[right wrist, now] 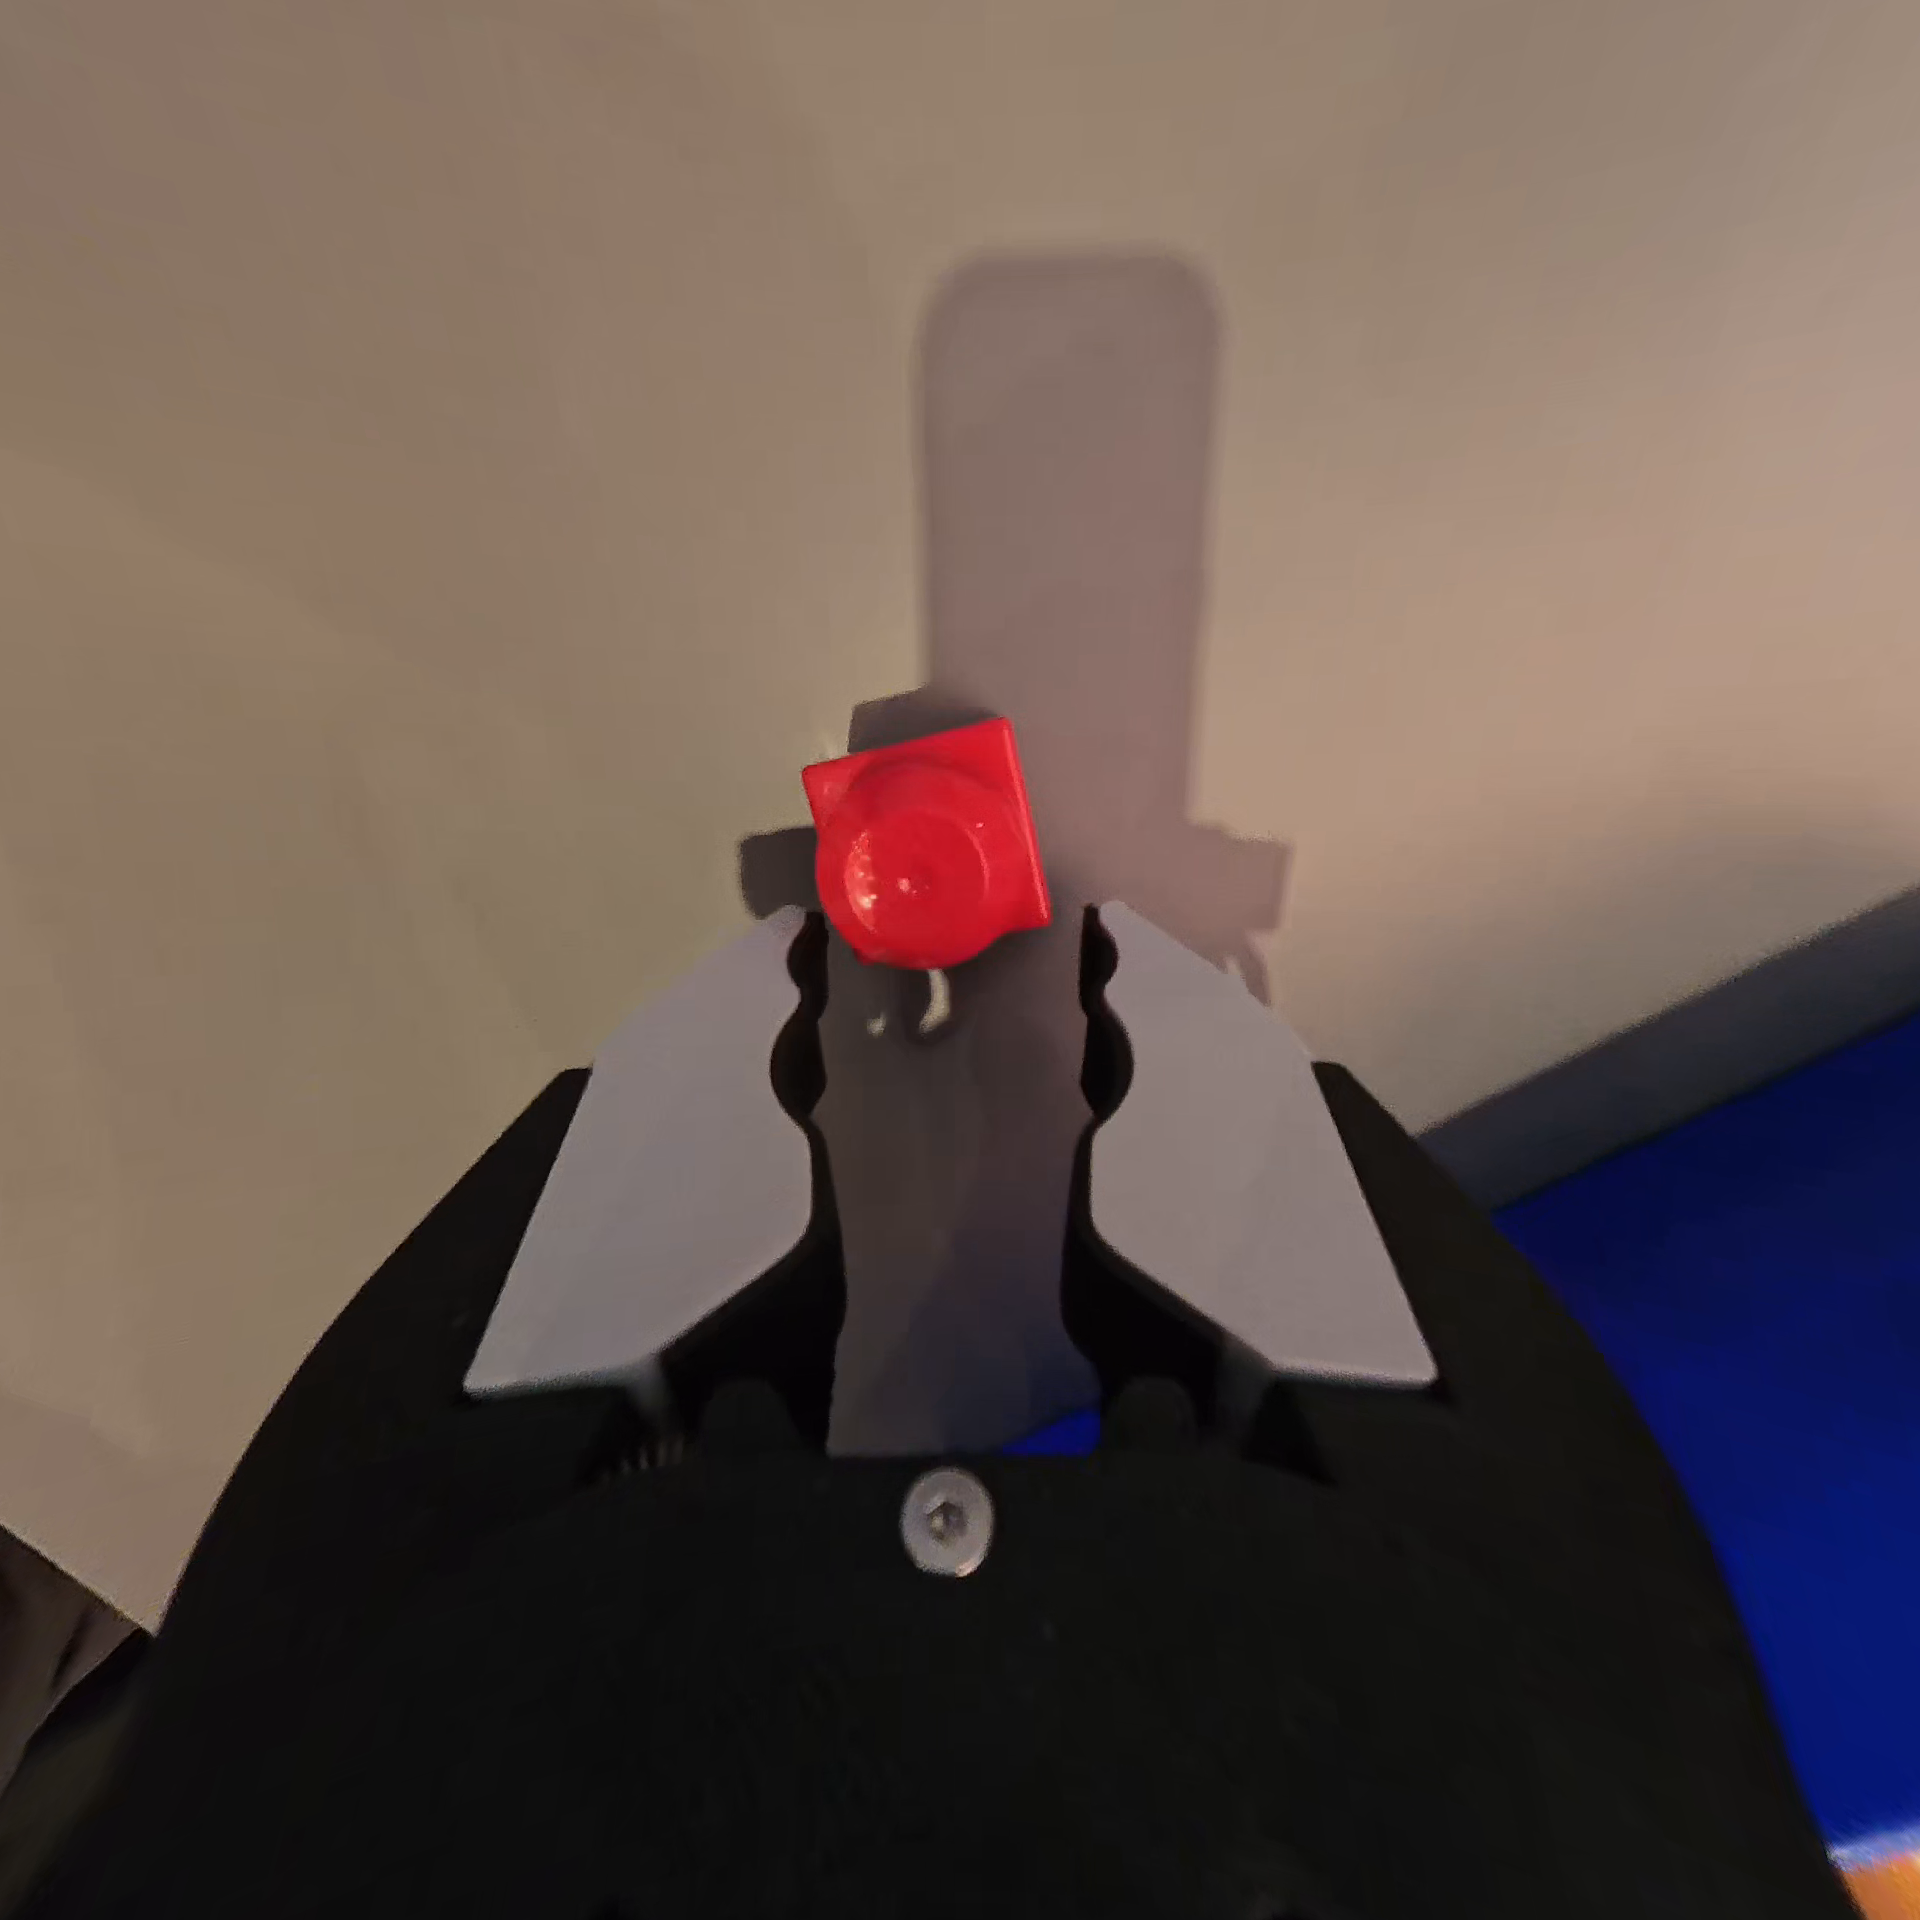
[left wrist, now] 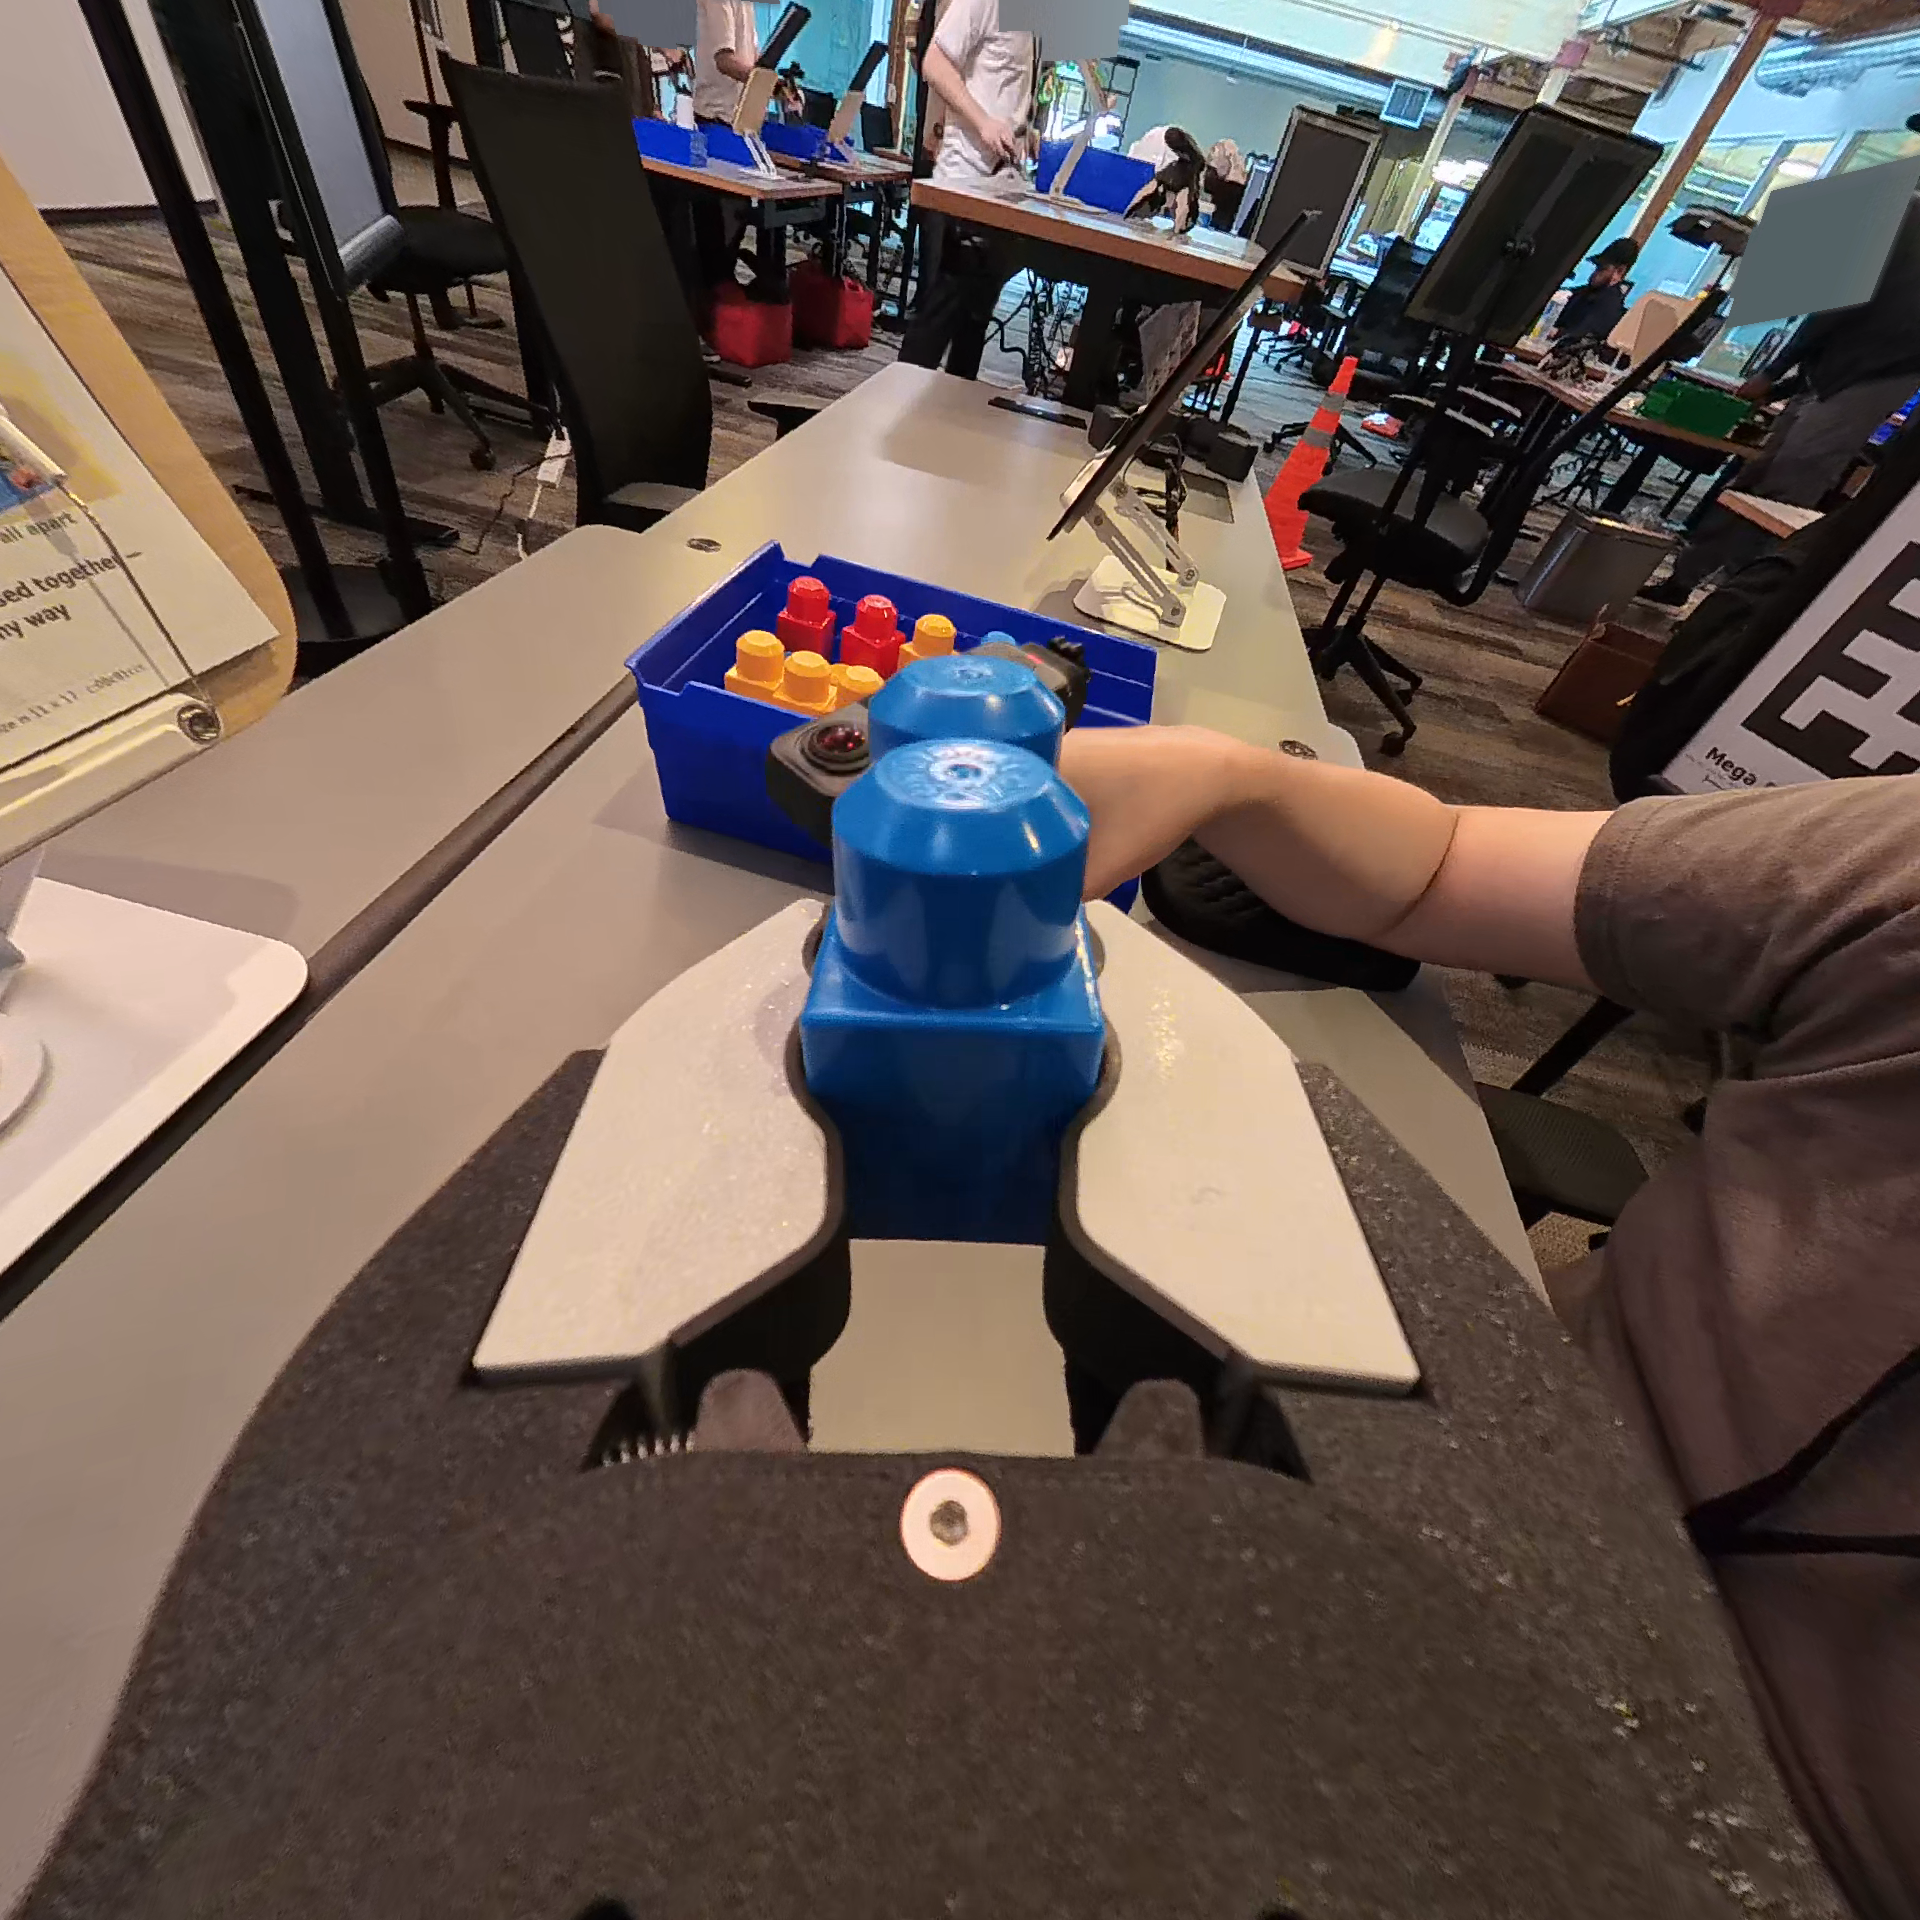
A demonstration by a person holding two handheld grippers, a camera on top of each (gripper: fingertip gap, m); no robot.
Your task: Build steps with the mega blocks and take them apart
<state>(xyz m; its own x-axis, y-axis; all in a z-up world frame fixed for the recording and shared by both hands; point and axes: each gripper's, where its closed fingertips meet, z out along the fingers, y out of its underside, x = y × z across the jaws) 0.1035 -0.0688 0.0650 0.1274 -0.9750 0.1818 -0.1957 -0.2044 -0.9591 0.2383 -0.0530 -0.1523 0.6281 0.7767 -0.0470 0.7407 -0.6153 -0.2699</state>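
Your left fingers (left wrist: 954,1049) are clenched on a blue block (left wrist: 954,997), pinching the flat side walls of its square base while its two round studs stand proud beyond the tips. That is the right place to hold it: the base walls are flat and parallel, whereas the studs are tapered and glossy and would likely squirt out of a pinch. It looks like hollow hard plastic, so expect it to be light, stiff and a little slick against the smooth grey finger plates.

Your right fingers (right wrist: 951,925) are spread apart and hold nothing. Just beyond their tips a small red block (right wrist: 925,842) with a single stud sits upright on the counter (right wrist: 416,520), turned slightly askew to the gap between the fingers. You would probably need to square up to it and close on the base, not the rounded stud.

Farther out in the left view, a blue bin (left wrist: 727,748) on the counter holds more red blocks (left wrist: 840,623) and orange blocks (left wrist: 805,675), all the same shiny moulded plastic. The right gripper is reaching just in front of the bin, mostly hidden behind the blue block. The counter is a smooth matte grey, so a loose block may slide if nudged.
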